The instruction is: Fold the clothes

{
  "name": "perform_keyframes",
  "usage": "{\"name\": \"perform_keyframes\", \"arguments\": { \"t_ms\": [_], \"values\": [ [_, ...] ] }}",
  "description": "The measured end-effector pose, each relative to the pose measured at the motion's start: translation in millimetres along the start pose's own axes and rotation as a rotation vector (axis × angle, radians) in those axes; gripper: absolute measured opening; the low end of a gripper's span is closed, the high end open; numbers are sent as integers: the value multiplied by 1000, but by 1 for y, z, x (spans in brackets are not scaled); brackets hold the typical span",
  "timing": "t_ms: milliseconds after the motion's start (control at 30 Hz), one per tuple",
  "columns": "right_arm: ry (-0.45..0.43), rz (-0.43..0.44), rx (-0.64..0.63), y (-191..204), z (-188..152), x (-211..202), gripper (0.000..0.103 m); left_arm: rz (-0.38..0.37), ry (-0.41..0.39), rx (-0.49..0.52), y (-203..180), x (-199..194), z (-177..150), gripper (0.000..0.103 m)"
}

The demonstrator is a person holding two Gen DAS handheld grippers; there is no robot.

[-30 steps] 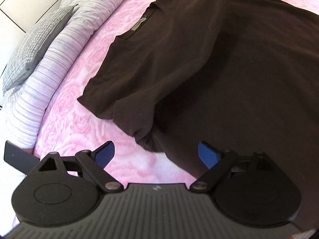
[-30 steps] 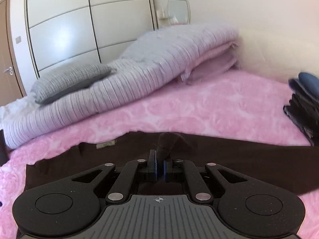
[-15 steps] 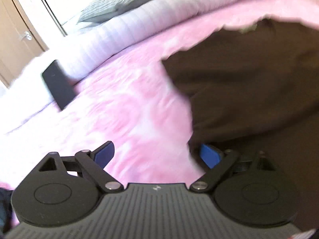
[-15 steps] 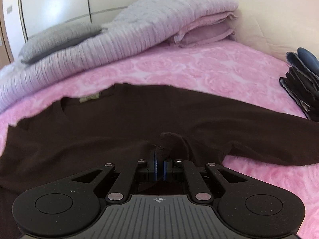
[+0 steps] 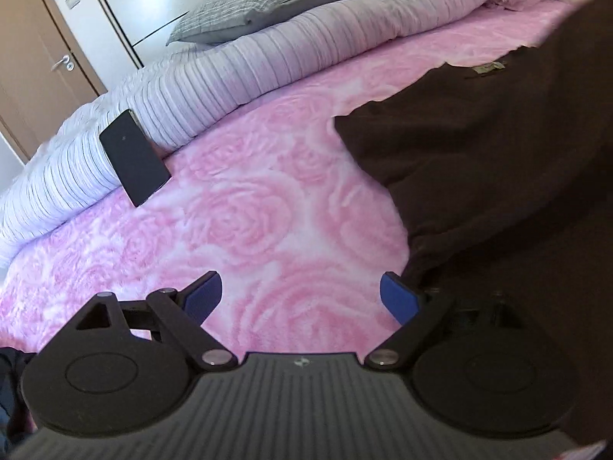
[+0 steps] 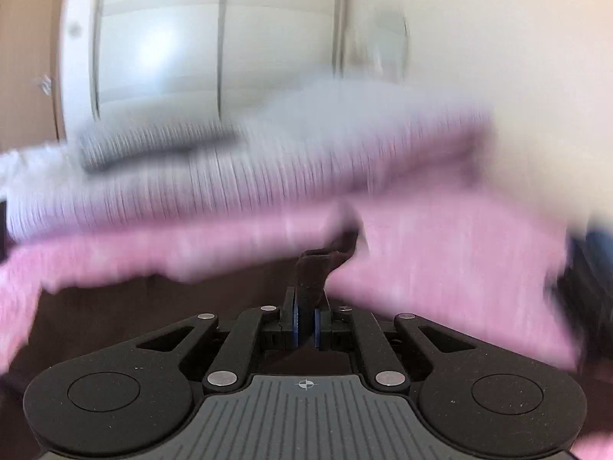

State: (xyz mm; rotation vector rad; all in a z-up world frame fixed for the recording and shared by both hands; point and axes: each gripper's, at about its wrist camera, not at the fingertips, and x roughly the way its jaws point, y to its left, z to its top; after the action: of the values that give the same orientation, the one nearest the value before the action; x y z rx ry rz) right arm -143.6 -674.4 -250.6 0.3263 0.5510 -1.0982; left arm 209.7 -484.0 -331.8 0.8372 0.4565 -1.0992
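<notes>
A bed under a pink rose-patterned blanket (image 5: 268,230), with a black phone (image 5: 134,163) at left against the striped duvet (image 5: 230,76). The dark brown top (image 5: 479,161) lies at right of frame. The left gripper (image 5: 300,295) is spread, empty. The right gripper (image 6: 305,324) is clamped on a small fabric tuft, which may be expected to slip free during the blurred, quick motion.

Left gripper (image 5: 300,296) has swung off the brown sweater (image 5: 498,161) twd the bed's left side; pink blanket (image 5: 249,222) now fills its view, black phone (image 5: 133,163) by the striped duvet (image 5: 230,88) in sight. Right gripper (image 6: 305,324) has lifted its pinched fabric; right wrist view now motion-blurred.
</notes>
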Motion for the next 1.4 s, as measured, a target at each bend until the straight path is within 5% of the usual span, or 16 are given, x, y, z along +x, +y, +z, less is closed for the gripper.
{"name": "perform_keyframes", "arguments": {
  "t_ms": [100,267,333,467,567,667,767,967,1167,1233,1267,1400],
  "values": [
    [272,31,39,-24,-43,43,5,-6,-6,51,-14,-14,2,88],
    [326,114,88,-58,-51,47,6,17,-40,113,-44,-39,19,88],
    [347,148,107,-71,-54,48,15,9,-51,142,-65,-44,30,88],
    [391,199,138,-103,-57,44,62,-49,56,229,-119,-17,53,88],
    [379,180,209,-154,-51,14,62,-14,55,256,-151,-13,73,83],
    [351,106,449,-233,-58,-24,62,-55,27,254,-182,-27,104,84],
    [282,-63,680,-309,-83,-60,62,-125,-4,292,-222,-39,127,86],
    [112,-157,1139,-408,-149,-93,62,-263,-41,432,-306,-57,153,87],
    [-116,-185,1350,-448,-183,-84,61,-311,-71,515,-355,-75,166,87],
    [-114,-196,1365,-453,-179,-82,42,-315,-76,526,-358,-81,169,87],
    [-101,-214,1371,-456,-178,-86,11,-317,-78,530,-358,-83,171,87],
    [-10,-296,1211,-451,-135,-91,6,-310,-96,513,-341,-95,174,87]
  ]
}}
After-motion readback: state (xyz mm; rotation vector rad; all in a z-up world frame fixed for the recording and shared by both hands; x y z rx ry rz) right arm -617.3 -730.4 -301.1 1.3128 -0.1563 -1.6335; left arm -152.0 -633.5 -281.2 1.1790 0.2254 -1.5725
